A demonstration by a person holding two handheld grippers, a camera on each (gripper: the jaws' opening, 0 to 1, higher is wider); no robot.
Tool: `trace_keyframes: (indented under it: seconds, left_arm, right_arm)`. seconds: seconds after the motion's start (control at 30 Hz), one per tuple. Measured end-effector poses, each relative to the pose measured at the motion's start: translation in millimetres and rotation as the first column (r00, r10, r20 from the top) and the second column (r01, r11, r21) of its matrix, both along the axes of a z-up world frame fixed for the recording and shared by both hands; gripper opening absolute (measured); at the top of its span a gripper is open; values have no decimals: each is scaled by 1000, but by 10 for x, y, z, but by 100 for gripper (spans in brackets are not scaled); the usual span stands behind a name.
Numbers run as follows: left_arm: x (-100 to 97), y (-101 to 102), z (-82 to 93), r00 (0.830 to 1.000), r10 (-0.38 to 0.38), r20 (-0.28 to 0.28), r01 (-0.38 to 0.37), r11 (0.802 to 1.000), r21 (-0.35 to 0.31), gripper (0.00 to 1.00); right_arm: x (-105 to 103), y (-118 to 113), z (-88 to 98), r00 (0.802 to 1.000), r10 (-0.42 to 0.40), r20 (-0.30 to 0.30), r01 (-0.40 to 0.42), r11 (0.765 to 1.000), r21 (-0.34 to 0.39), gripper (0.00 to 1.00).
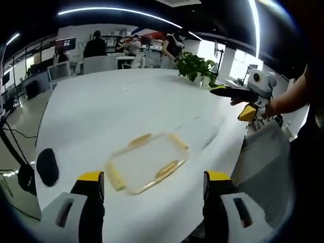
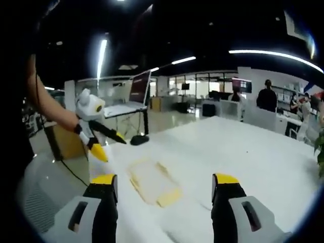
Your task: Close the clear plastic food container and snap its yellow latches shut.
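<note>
Low in the middle of the left gripper view, the clear food container (image 1: 147, 163) lies flat on the white table (image 1: 116, 109). It looks blurry. Its long side runs from lower left to upper right, and yellow latches (image 1: 169, 169) sit along its edges. The left tongs (image 1: 154, 185) are wide open and hold nothing. The right tongs (image 2: 163, 187) are wide open and empty too. A green plant (image 1: 195, 66) stands at the far edge of the table.
</note>
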State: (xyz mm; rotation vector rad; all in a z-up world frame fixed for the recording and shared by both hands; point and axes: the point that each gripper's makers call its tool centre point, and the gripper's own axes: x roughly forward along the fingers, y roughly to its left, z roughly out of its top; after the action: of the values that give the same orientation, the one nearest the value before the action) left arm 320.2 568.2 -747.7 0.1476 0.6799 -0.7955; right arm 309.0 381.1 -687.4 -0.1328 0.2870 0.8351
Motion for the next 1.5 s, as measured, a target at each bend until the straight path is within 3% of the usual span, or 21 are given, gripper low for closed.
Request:
trace_keyframes:
  seconds: [0.77,1.5]
  left_arm:
    - [210,141,-84,1000,-16,-11,17,1000,11,78]
    - [296,200,-269,990,-133,-41,136,986,98,78]
  right_arm:
    - [250,297,-77,1000,31,2,-31,998,-47,76]
    - [288,406,-290,995,97,-26,-100,986,-134,74]
